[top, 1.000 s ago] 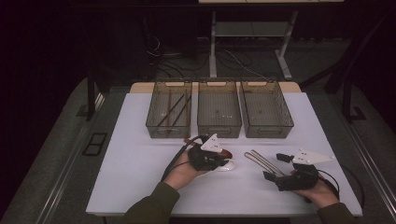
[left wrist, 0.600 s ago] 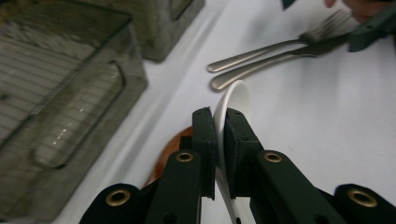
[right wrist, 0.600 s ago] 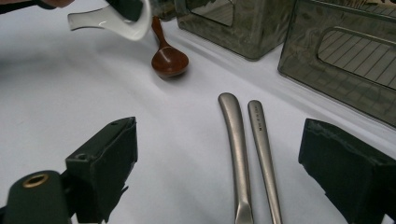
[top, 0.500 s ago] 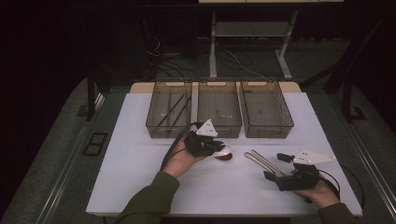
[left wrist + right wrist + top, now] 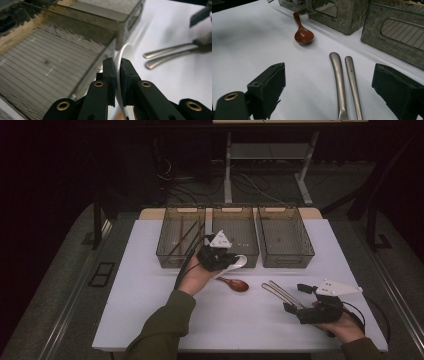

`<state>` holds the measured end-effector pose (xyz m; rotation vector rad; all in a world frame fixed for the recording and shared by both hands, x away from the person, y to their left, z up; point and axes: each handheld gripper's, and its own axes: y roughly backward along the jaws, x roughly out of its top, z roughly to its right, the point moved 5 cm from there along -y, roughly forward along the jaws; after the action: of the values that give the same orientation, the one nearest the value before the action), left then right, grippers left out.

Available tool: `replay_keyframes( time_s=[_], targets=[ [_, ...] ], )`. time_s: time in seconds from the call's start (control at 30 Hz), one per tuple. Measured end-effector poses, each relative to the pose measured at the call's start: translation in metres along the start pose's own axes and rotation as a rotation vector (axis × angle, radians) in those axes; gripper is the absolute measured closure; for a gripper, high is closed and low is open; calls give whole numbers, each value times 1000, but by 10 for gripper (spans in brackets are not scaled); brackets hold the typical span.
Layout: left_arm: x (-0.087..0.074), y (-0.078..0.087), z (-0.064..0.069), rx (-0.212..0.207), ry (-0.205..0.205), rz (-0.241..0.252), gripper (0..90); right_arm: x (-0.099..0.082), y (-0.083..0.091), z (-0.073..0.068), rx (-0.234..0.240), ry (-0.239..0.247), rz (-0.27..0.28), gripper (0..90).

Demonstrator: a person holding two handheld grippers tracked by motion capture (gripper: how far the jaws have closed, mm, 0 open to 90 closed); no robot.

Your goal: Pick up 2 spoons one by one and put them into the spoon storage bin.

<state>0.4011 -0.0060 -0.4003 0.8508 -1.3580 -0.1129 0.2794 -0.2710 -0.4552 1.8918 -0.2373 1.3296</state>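
Note:
My left gripper (image 5: 223, 260) is shut on a white spoon (image 5: 236, 263), held just above the front rim of the middle bin (image 5: 235, 236). In the left gripper view the white spoon (image 5: 123, 57) stands edge-on between the jaws, over the bin's near wall (image 5: 97, 67). A brown wooden spoon (image 5: 235, 283) lies on the white table below that hand. Two metal utensil handles (image 5: 280, 292) lie side by side to its right. My right gripper (image 5: 296, 299) rests open on the table just behind them; in its own view the handles (image 5: 344, 80) run between the wide-apart jaws.
Three smoked-plastic bins stand in a row at the table's far side. The left bin (image 5: 180, 237) holds several dark sticks; the right bin (image 5: 285, 237) looks bare. The wooden spoon (image 5: 302, 33) lies ahead of the right gripper.
My left gripper has lifted the white spoon off the table and carried it away from the person to the middle bin's front rim. The right gripper has stayed in place.

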Motion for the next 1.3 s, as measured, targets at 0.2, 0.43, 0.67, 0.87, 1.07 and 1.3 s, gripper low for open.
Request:
replay_keyframes(
  time_s=[0.2,0.43,0.67,0.87,1.07,1.3],
  targets=[
    [12,-1,-14,37,6,-2,834,1,1,1,2,0,8,117],
    [28,-3,-32,89,28,17,833,1,1,1,7,-1,9,117],
    [40,-9,-52,134,59,50,833,-1,0,0,9,-1,0,117],
    [41,-20,-61,173,68,50,832,-1,-1,0,7,-5,1,117],
    [40,-30,-69,204,60,48,832,-1,0,2,6,-14,4,117],
    [36,-39,-78,222,109,44,832,-1,0,1,9,-14,0,117]
  ],
)
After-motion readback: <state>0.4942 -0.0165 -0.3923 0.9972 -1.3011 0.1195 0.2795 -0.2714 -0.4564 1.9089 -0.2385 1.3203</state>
